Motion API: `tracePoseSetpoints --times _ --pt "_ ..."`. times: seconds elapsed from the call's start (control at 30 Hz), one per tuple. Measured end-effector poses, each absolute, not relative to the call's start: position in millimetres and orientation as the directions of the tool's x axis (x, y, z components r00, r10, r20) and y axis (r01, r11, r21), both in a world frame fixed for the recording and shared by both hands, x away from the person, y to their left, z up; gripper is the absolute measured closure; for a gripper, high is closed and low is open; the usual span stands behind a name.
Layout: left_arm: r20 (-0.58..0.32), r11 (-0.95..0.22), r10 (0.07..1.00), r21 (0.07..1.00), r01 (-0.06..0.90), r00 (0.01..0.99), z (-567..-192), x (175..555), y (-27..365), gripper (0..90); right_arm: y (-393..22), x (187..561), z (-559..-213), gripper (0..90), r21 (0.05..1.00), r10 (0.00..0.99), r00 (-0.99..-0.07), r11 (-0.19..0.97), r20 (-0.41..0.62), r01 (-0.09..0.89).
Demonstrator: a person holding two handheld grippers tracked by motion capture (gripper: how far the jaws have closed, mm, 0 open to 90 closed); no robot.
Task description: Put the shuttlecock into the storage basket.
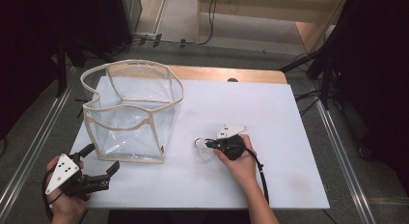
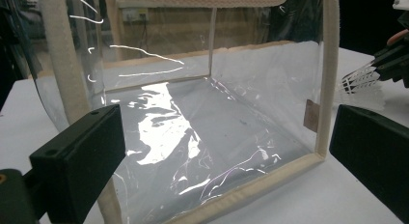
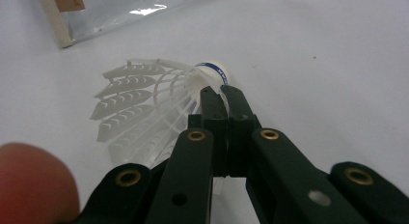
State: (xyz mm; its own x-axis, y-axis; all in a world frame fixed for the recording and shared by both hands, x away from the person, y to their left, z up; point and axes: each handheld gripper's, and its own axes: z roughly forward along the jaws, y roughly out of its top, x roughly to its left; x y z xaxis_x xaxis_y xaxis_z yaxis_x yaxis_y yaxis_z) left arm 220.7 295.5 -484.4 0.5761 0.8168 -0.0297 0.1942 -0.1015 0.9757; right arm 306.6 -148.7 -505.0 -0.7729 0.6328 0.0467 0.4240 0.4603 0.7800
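Right tongs (image 3: 219, 96) of mine pinch the shuttlecock (image 3: 144, 105) lying on the bench (image 1: 270, 118) right of the bag (image 1: 130, 113), cork away from me, feathers fanning left. Left tongs (image 2: 226, 151) gape empty.

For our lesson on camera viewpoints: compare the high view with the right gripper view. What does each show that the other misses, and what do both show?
High view alone: the whole white table, the open top of the clear plastic bag with beige fabric trim, and the left gripper, jaws apart, beside it.

Right gripper view alone: the thin blue band around the shuttlecock's cork tip, and the slots in each feather.

Both: the right gripper shut on the white plastic shuttlecock lying on the table, and a lower corner of the bag.
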Motion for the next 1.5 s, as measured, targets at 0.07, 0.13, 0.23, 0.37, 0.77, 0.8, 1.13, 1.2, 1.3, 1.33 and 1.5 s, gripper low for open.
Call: tracePoseSetpoints --times 0.07,0.13,0.23,0.37,0.77,0.8,1.13,1.2,1.3,1.33,1.5 --pt "-0.035 -0.095 0.814 0.977 0.193 0.579 -484.8 223.1 293.4 0.0 -150.3 306.9 -504.2 87.6 0.785 0.633 -0.772 0.450 0.055 0.425" --pt "-0.031 -0.100 0.811 0.977 0.191 0.585 -485.6 225.2 291.5 0.0 -150.9 306.3 -502.8 87.6 0.787 0.634 -0.771 0.446 0.059 0.427" --pt "-0.034 -0.095 0.813 0.977 0.190 0.581 -487.4 227.1 291.8 0.0 -152.7 305.7 -500.3 87.7 0.792 0.630 -0.774 0.440 0.063 0.423" --pt "-0.025 -0.106 0.810 0.976 0.188 0.586 -488.4 229.2 289.7 0.0 -154.5 304.7 -496.5 87.7 0.798 0.629 -0.775 0.433 0.068 0.420" --pt "-0.030 -0.095 0.813 0.978 0.184 0.582 -481.0 223.3 293.1 0.0 -163.2 302.2 -481.9 87.7 0.822 0.630 -0.772 0.394 0.084 0.411" --pt "-0.030 -0.099 0.812 0.977 0.189 0.582 -481.2 222.9 293.2 0.0 -164.2 302.0 -479.7 87.7 0.822 0.636 -0.767 0.389 0.087 0.416" --pt "-0.033 -0.092 0.809 0.979 0.182 0.587 -481.1 218.7 296.8 0.0 -161.0 303.4 -458.6 87.6 0.841 0.632 -0.771 0.374 0.076 0.390" --pt "-0.029 -0.097 0.809 0.978 0.183 0.587 -481.0 218.0 296.8 0.0 -158.8 303.6 -454.9 87.6 0.844 0.626 -0.776 0.375 0.073 0.383" --pt "-0.027 -0.103 0.813 0.977 0.189 0.582 -482.2 217.5 296.2 0.0 -156.3 303.7 -450.5 87.6 0.849 0.623 -0.779 0.373 0.070 0.375" --pt "-0.029 -0.105 0.814 0.975 0.195 0.581 -482.8 217.1 296.1 0.0 -155.9 303.5 -449.3 87.6 0.851 0.623 -0.779 0.371 0.069 0.372" --pt "-0.029 -0.111 0.812 0.973 0.204 0.582 -485.7 216.7 294.6 0.0 -153.2 303.3 -443.6 87.6 0.856 0.619 -0.783 0.366 0.070 0.366"
